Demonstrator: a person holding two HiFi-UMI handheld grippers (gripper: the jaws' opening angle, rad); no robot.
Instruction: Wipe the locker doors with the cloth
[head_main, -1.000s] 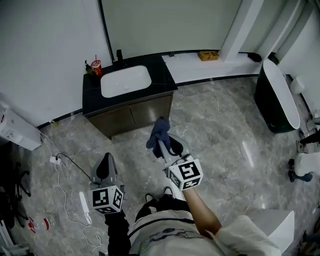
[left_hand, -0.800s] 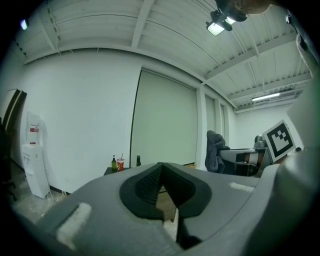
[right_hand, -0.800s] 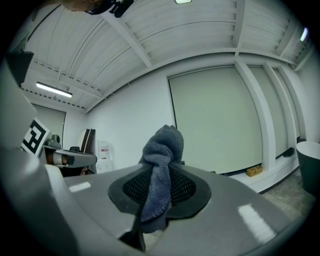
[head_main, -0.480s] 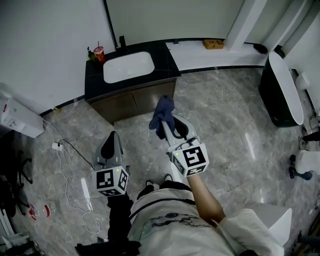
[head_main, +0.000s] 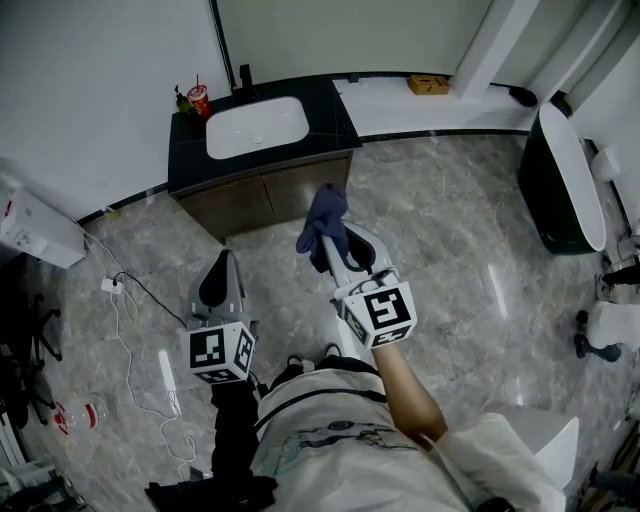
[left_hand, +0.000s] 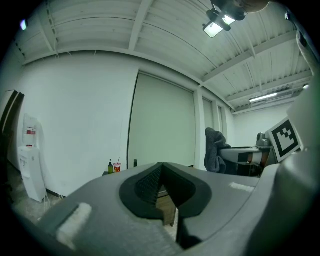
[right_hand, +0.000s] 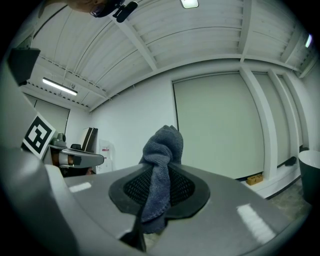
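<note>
Right gripper (head_main: 332, 245): the jaws have just been closing and are clamped on the cloth (head_main: 324, 222), a dark blue-grey towel bunched between the pads. Its knot stands proud of the tips and a tail hangs below. Judged purpose: a firm pinch, so that the wad forms a wiping face ahead of the jaws and does not slip when pressed to a door. The gripper is held roughly level, pointing toward the cabinet.

Left gripper (head_main: 221, 262): jaws drawn together at the tips, nothing between them. It is held to the lower left of the other, apart from it. It is judged idle, kept clear of the working hand.

Task status, as judged: wiping not yet begun. The cloth is in the air and touches no door. No locker is plainly identifiable. The nearest doors are the brown cabinet doors (head_main: 270, 203) beneath the black counter (head_main: 188, 165) with its white basin (head_main: 256, 128).

Room: grey marbled floor (head_main: 450, 230), glossy with reflections, and white walls. A red cup (head_main: 198, 101) stands at the counter's back left corner. A white cable (head_main: 128, 300) trails over the floor at left, judged a trip risk
</note>
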